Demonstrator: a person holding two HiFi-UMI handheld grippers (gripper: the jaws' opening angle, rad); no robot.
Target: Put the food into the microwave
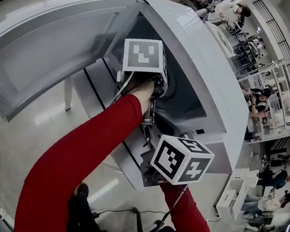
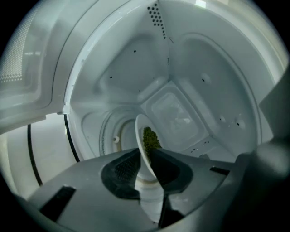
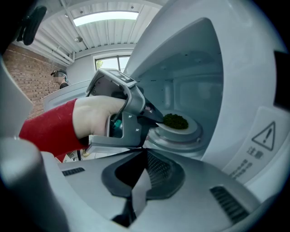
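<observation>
The microwave [image 1: 202, 71] stood with its door [image 1: 41, 46] swung wide open. The turntable [image 3: 181, 136] lay at the middle of the cavity floor. Your left tongs [image 2: 144, 170] reached into the cavity, jaws slightly parted round the rim of the plate [image 2: 141, 136] and apparently not pinching it. Your right tongs [image 3: 136, 181] waited outside the opening, jaws together on nothing. The plate rested on the turntable with the green food [image 2: 151, 138] heaped on it. Placement looked essentially complete. Withdrawing the left tongs and closing the door remained.
</observation>
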